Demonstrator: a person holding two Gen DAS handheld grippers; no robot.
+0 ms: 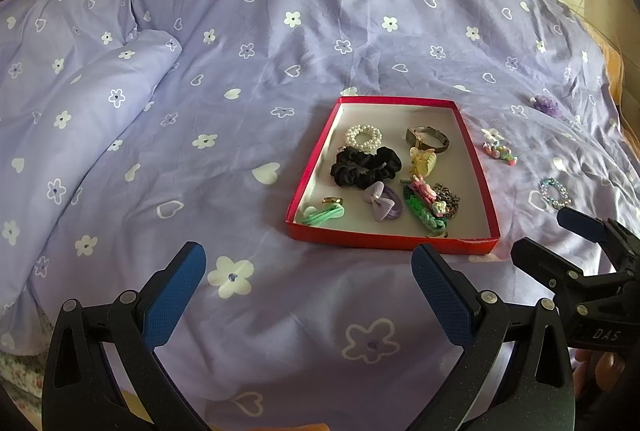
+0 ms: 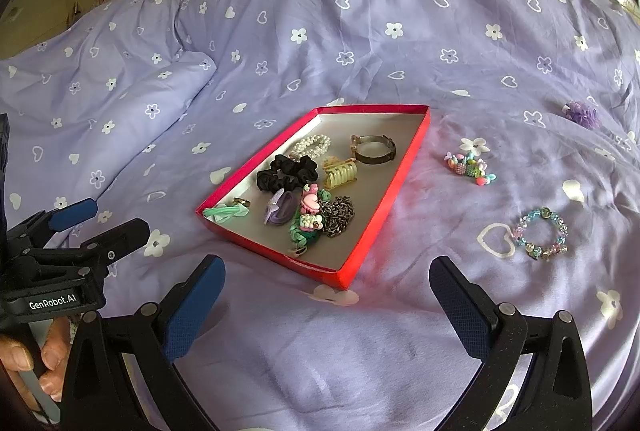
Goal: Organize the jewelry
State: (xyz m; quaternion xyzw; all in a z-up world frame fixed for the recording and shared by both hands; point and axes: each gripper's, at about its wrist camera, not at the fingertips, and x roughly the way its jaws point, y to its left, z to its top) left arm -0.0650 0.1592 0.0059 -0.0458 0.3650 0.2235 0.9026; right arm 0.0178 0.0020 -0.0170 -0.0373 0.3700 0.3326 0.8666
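Red tray (image 2: 404, 167) of hair ties and bracelets on a lilac quilt (image 2: 360, 31), ahead of both grippers. Left gripper (image 1: 308, 295) spread wide, empty. Right gripper (image 2: 328, 305) spread wide, empty; beaded bracelet (image 2: 542, 233) lying just beyond its right finger, outside the tray.

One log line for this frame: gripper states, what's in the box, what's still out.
left gripper: open | right gripper: open | red box: scrunchie, watch, clips inside | outside: bead bracelet, pastel cluster, purple piece
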